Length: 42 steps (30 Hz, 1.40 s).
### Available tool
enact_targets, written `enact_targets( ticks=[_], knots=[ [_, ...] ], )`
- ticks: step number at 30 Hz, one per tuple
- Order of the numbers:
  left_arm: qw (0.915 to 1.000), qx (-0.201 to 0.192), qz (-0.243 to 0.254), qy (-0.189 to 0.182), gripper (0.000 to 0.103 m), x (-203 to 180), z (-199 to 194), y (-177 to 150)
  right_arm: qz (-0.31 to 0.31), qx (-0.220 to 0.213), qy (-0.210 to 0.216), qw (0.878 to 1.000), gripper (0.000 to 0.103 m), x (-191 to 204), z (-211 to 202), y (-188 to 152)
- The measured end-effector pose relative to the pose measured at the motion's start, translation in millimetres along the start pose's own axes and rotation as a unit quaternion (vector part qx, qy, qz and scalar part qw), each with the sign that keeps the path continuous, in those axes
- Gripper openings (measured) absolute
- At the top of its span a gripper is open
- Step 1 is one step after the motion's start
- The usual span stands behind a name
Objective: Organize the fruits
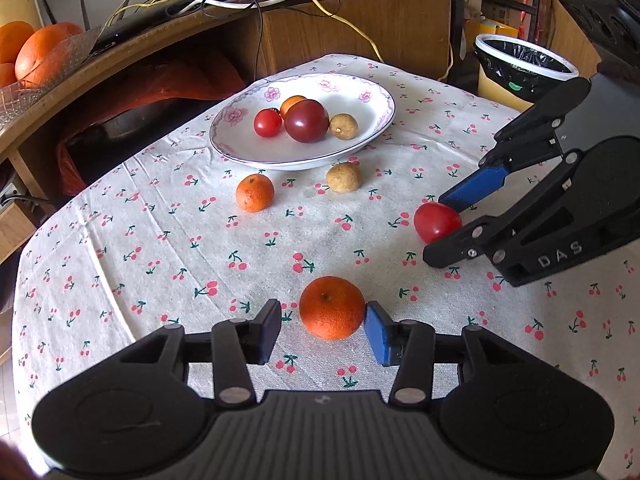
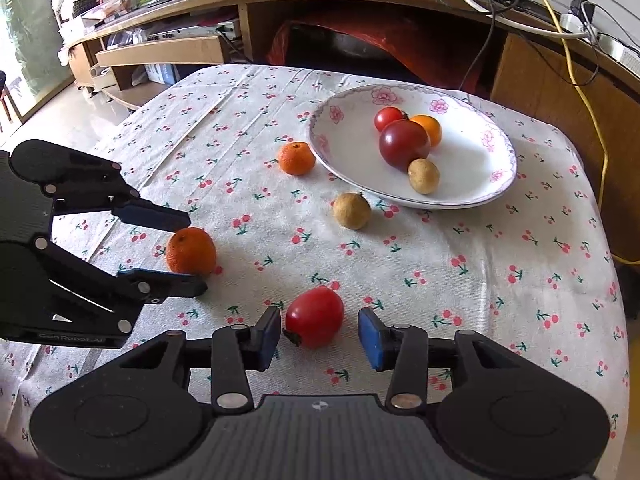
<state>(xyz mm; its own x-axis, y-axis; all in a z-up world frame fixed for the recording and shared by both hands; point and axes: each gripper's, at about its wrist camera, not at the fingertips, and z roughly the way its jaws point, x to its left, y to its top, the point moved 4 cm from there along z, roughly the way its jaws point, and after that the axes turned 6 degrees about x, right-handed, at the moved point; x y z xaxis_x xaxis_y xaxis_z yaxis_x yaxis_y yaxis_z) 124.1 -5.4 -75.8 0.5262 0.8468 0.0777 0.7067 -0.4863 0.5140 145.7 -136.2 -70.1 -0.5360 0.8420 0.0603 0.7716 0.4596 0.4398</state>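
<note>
Left gripper (image 1: 324,330) bracketing an orange (image 1: 332,307); right gripper (image 2: 319,332) bracketing a red tomato (image 2: 315,316).
Both are angling downward, jaws narrowly parted, seemingly not clamping. The tomato is lying on the tablecloth (image 2: 440,248), long axis slanting, stem toward the left pad.

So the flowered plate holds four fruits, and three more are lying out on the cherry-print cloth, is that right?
Not quite. The plate does hold four fruits, but four, not three, lie on the cloth: two oranges, a red tomato and a small brown fruit. The left wrist view shows all four.
</note>
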Motion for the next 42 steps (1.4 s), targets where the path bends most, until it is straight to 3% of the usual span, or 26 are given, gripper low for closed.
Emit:
enact_targets(
  ticks=[8,32,42],
  knots=[
    [0.9999,0.004,-0.006,-0.008,0.045,-2,-1,1,-0.004,0.006,-0.003,1.0,0.027,3,2,1],
    [0.9999,0.009,-0.011,-0.009,0.044,-1,1,4,0.002,0.011,-0.006,1.0,0.026,4,4,4],
    [0.9998,-0.015,-0.008,0.005,0.043,1,-4,24,0.002,-0.007,-0.018,1.0,0.025,0,-3,12]
  ],
)
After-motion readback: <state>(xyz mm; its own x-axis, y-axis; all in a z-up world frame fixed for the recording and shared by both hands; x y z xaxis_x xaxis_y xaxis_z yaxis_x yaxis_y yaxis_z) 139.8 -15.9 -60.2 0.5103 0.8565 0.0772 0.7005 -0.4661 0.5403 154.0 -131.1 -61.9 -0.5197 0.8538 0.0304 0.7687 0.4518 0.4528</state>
